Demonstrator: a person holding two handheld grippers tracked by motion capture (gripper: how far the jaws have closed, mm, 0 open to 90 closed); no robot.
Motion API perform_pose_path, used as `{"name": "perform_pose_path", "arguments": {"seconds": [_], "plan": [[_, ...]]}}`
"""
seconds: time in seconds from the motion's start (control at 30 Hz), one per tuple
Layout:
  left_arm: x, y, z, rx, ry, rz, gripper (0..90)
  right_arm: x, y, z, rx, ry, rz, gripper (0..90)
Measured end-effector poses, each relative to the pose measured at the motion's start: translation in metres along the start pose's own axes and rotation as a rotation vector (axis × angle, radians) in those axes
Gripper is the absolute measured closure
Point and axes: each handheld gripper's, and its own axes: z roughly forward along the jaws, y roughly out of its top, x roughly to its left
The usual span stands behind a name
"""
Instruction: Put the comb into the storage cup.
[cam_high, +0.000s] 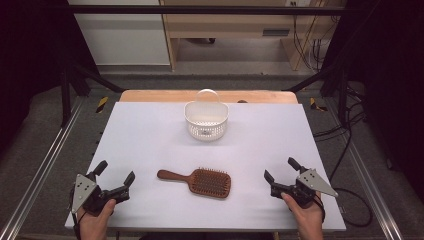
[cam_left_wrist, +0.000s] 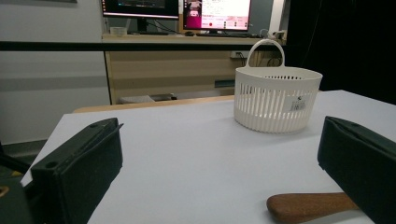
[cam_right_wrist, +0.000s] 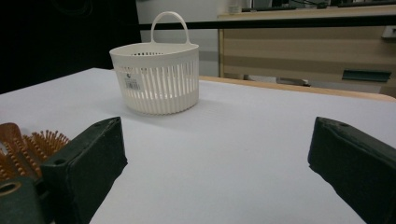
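A wooden hairbrush (cam_high: 198, 181) lies bristles up near the table's front edge, its handle pointing left. A white slotted basket (cam_high: 206, 119) with an upright handle stands at the far middle. My left gripper (cam_high: 116, 172) rests open at the front left, a short way left of the handle tip (cam_left_wrist: 310, 207). At the front right, my right gripper (cam_high: 281, 169) is open too, just right of the brush head (cam_right_wrist: 32, 149). Nothing sits between either pair of jaws. The basket (cam_left_wrist: 276, 97) stands ahead in the left gripper view and likewise the basket (cam_right_wrist: 156, 77) in the right gripper view.
The white table top (cam_high: 150, 140) ends in a wooden strip (cam_high: 150, 95) at the back. Metal rails (cam_high: 45, 165) run along both sides. Cables (cam_high: 345, 130) trail on the floor at the right. A desk with monitors (cam_left_wrist: 187, 11) stands beyond the table.
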Motion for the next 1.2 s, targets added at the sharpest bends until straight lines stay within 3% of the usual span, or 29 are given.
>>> {"name": "perform_pose_path", "arguments": {"seconds": [0.5, 0.63, 1.2], "plan": [[-0.002, 0.001, -0.003, -0.003, 0.002, 0.006, 0.2, -0.001, 0.001, -0.001, 0.007, -0.012, 0.023, 5.1], [0.0, 0.002, -0.003, -0.01, 0.007, -0.008, 0.4, 0.002, 0.002, -0.001, 0.013, -0.013, 0.012, 5.5], [-0.001, 0.002, -0.004, -0.009, 0.003, -0.003, 0.4, 0.009, 0.004, 0.004, 0.047, 0.015, -0.016, 4.8]]}}
